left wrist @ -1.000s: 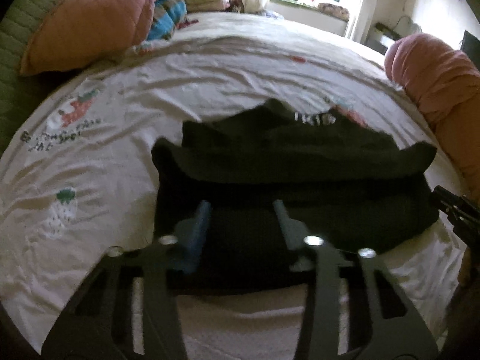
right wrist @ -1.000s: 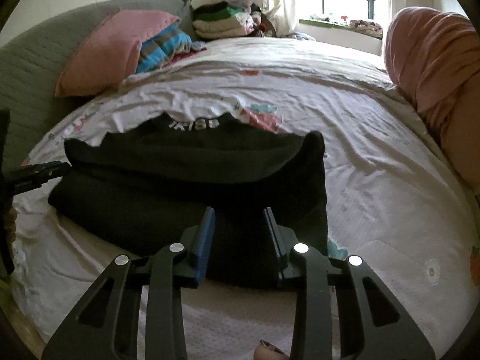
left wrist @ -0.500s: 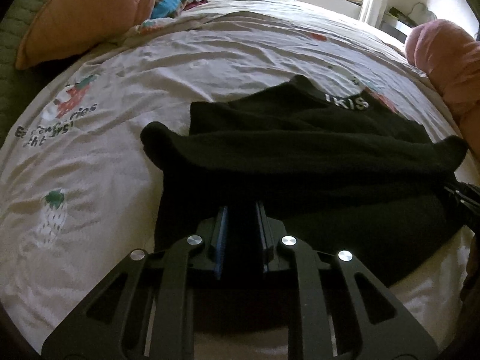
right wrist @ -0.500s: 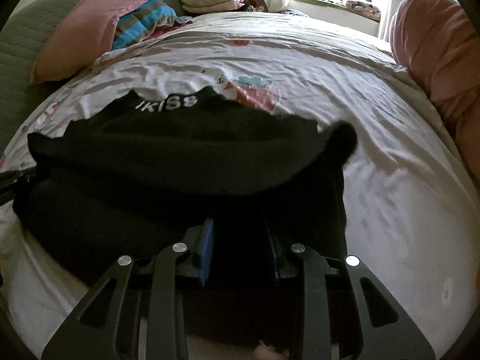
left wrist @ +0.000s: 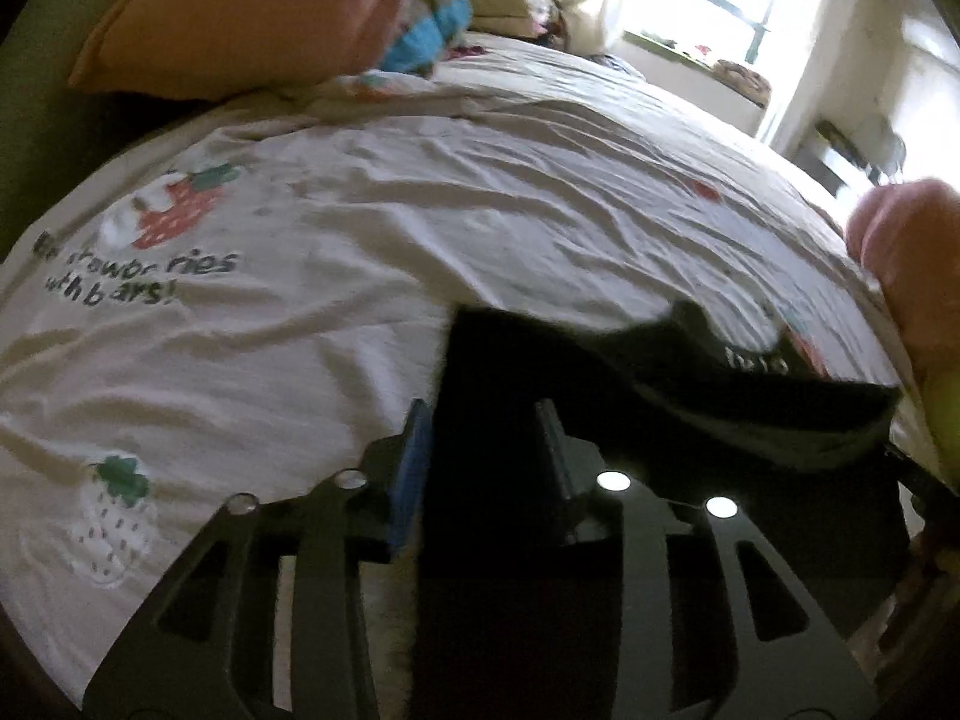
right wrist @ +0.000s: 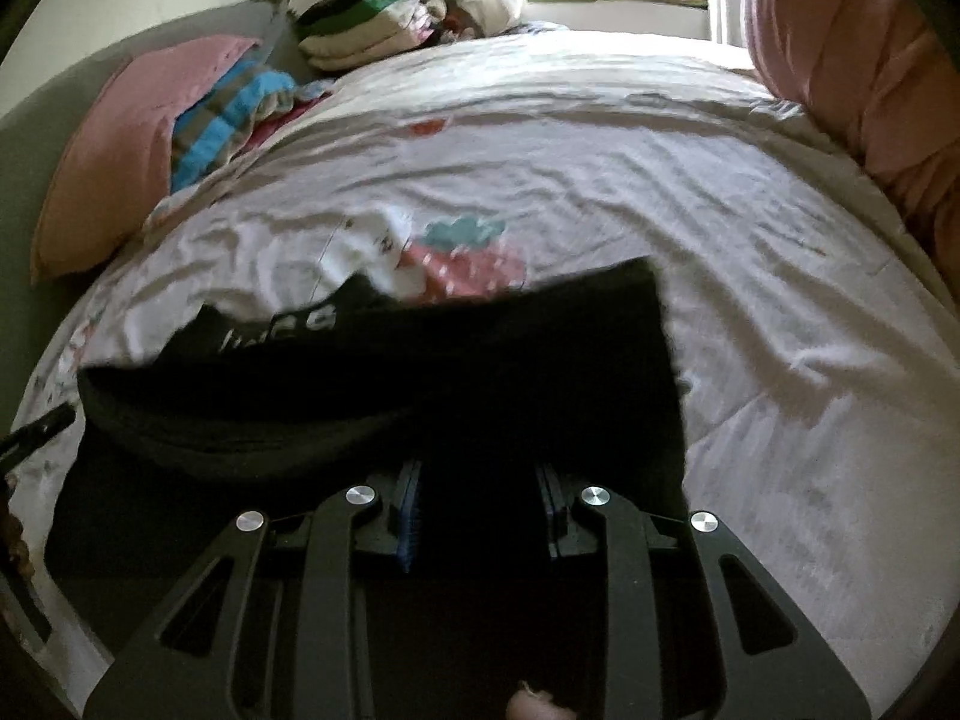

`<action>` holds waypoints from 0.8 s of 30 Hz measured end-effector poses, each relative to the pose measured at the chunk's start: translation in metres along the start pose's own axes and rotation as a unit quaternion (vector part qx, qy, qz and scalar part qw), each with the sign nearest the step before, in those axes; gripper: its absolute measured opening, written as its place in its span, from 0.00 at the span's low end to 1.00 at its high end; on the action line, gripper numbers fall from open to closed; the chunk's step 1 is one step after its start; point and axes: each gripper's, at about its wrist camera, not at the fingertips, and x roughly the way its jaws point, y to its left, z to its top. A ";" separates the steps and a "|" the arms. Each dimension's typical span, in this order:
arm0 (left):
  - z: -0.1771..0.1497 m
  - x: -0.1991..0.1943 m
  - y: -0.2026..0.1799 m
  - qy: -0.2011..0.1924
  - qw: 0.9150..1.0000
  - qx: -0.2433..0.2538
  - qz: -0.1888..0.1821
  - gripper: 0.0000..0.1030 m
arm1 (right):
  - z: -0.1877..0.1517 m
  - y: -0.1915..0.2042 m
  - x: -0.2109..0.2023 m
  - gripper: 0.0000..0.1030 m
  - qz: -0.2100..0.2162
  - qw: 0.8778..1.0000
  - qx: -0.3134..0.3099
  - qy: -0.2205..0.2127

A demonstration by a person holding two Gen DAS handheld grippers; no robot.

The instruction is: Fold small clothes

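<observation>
Garment first: black garment (left wrist: 690, 420) with white lettering near its far edge lies on the bed (left wrist: 420, 222), near edge raised off the sheet and draped between your two grippers, far part still flat on the sheet. In the right wrist view the same black cloth (right wrist: 420, 372) fills the lower frame, its right corner sticking up. Left gripper (left wrist: 486, 450) has cloth running between its fingers, fingers set apart around a thick bunch of fabric, so it reads as clamped on the near left edge. Right gripper (right wrist: 480, 498) likewise has black fabric packed between its fingers, clamped on the near right edge. Step in hand looks like the lengthwise fold: near hem lifted, ready to go over onto the far half. Next move calls for you to carry both corners forward at even height, keep the edge taut, and lay it down lined up near the lettering before letting go. Beyond the garment: pink pillow (right wrist: 120, 162), striped blue cloth (right wrist: 234, 114), stack of folded clothes (right wrist: 360, 24) at the bed head, pink rolled quilt (right wrist: 852, 72) on the right.
</observation>
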 end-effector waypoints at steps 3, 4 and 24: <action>0.000 0.006 0.010 0.013 1.000 -0.014 -0.002 0.32 | 0.006 -0.010 -0.007 0.32 -0.008 1.000 0.015 -0.019; -0.001 0.009 0.012 0.018 1.000 -0.017 -0.004 0.36 | 0.007 -0.015 -0.010 0.36 -0.014 0.999 0.019 -0.027; 0.002 0.000 -0.007 -0.032 0.998 0.044 0.013 0.01 | 0.007 -0.049 -0.032 0.06 -0.012 0.997 0.032 -0.067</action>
